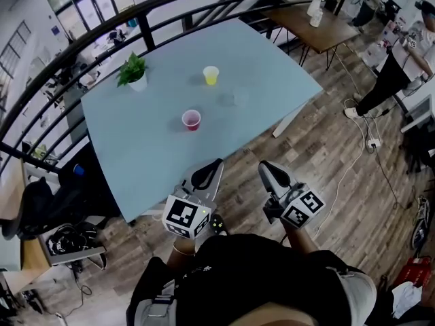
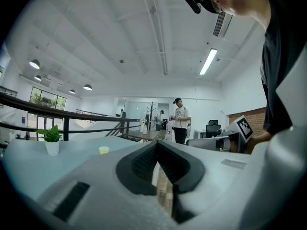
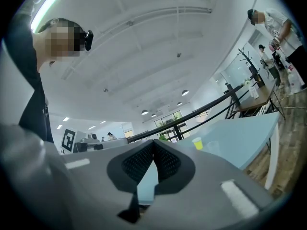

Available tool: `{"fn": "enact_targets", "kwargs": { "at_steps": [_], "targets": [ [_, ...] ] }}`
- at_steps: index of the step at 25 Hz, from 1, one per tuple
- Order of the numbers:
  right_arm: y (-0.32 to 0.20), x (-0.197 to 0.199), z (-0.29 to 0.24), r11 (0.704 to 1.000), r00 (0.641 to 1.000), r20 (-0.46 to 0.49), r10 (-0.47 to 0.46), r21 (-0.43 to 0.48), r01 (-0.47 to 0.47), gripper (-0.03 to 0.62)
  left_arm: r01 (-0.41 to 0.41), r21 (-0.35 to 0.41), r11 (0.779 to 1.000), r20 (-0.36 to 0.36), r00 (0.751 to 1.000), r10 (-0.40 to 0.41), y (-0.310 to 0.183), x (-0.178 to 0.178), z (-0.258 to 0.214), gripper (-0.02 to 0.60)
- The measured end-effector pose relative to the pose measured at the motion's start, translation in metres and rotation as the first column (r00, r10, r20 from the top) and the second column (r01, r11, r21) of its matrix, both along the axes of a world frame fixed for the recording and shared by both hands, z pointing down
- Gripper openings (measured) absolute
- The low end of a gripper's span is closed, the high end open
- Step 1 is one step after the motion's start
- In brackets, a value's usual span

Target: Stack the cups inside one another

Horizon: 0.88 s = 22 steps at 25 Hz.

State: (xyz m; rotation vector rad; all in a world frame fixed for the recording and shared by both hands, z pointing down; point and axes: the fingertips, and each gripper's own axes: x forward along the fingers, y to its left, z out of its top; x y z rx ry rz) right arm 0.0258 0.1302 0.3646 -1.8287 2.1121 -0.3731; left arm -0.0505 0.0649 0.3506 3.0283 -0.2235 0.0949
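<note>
Head view: a pale blue table (image 1: 136, 155) is seen from above, with three cups set apart on it, none inside another. A yellow cup (image 1: 211, 75) is placed toward the far side. A red cup (image 1: 192, 119) is placed nearer, about mid-table. A clear cup (image 1: 236, 99), faint against the surface, is found just right of the line between them. A small potted plant (image 1: 134, 72) is stood at the far left, well apart from the cups.

Both grippers are held off the table, over the wooden floor (image 1: 326, 155) by its near corner, and are pointed level toward it. The left gripper (image 1: 209, 174) is seen in the left gripper view with its jaws brought together at the tips and nothing caught between them — only floor is glimpsed through the slit below. The right gripper (image 1: 272, 174) is likewise closed and empty in the right gripper view, where the tabletop is seen past the pads, with the yellow and clear cups side by side beyond. Neither gripper is in touch with any cup.
</note>
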Motion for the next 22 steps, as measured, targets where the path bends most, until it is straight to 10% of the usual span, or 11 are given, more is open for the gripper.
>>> {"fn": "enact_targets", "kwargs": {
  "at_steps": [22],
  "targets": [
    [-0.068,-0.01,0.005,1.0,0.999,-0.04,0.029,-0.008,-0.029,0.002,0.014,-0.009,1.0,0.004,1.0,-0.014,-0.074,-0.02,0.015,-0.009]
  ]
}}
